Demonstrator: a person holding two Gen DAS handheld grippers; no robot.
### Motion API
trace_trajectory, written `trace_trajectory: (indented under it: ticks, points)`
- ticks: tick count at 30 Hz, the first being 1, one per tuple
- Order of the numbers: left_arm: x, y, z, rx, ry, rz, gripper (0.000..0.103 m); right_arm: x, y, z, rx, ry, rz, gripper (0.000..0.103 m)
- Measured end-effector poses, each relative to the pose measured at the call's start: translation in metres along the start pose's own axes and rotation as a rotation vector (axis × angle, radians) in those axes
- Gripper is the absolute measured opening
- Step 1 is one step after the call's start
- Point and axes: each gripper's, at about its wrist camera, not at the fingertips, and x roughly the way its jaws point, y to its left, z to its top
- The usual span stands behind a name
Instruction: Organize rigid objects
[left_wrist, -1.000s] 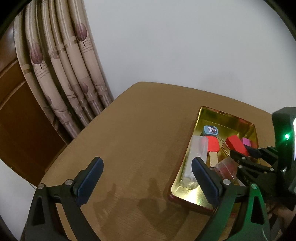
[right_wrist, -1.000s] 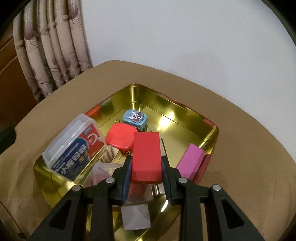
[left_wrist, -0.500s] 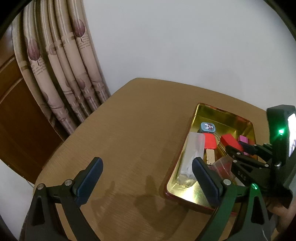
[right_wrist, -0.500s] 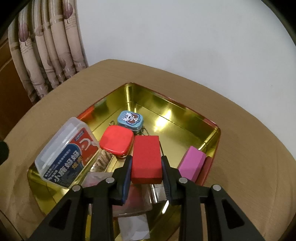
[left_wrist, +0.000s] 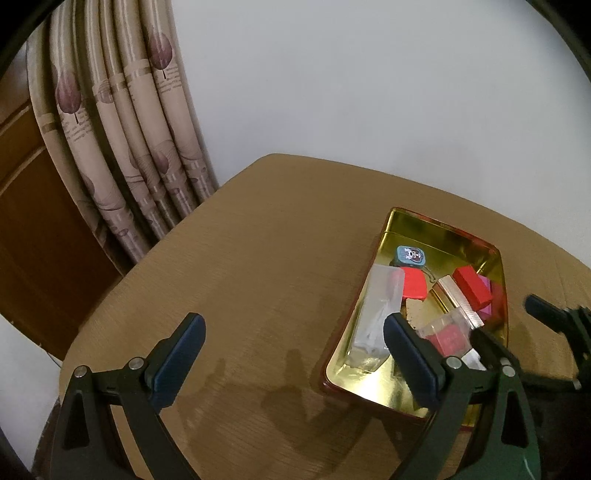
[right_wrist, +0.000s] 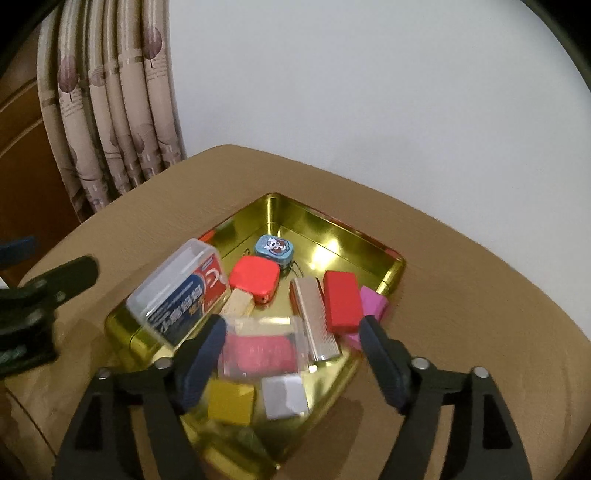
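Two views, one gold tin (left_wrist: 439, 391) on a round wooden table (left_wrist: 258, 266), catalogued in turn. From the left wrist we list our left tongs (left_wrist: 291, 354) spread wide and empty over bare tabletop, their right pad overlapping the tin's near left edge in this view; we judge them parked there to leave the tin free for the other hand. Inside the tin: a clear plastic box (left_wrist: 376, 310) along the left wall, a blue charm (left_wrist: 410, 255), a red square case (left_wrist: 414, 283), a red block (left_wrist: 472, 292) leaning on a pink block (left_wrist: 484, 309) by the right wall. Our right tongs (left_wrist: 513, 325) show at the right edge, blurred. From the right wrist we list the right tongs (right_wrist: 293, 350), whose jaws have just been opening, now released with nothing between them. The red block (right_wrist: 342, 301) lies in the tin just beyond the right pad, resting against the pink block (right_wrist: 373, 304) and beside a silver ribbed bar (right_wrist: 314, 319). We judge it set there to group it with its neighbours.
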Motion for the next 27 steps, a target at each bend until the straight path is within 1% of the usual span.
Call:
trace_trajectory:
  ticks: [3,8,12,22,27]
  points:
    - [0.0,-0.003,-0.001,0.003,-0.002,-0.005,0.097,-0.016,0.002,-0.01,0.007,0.004,0.007,0.08]
    - [-0.002,-0.011,-0.002,0.009,0.003,-0.035,0.098,-0.04,0.003,-0.03,0.03,0.002,-0.017,0.08]
    - [-0.006,-0.02,-0.005,0.047,-0.01,-0.034,0.098,-0.049,-0.006,-0.041,0.073,0.003,-0.003,0.08]
    - [-0.013,-0.042,-0.012,0.115,-0.017,-0.043,0.098,-0.067,-0.003,-0.047,0.074,-0.031,-0.051,0.08]
    - [-0.015,-0.044,-0.013,0.128,-0.019,-0.038,0.098,-0.068,-0.002,-0.048,0.074,-0.027,-0.044,0.08]
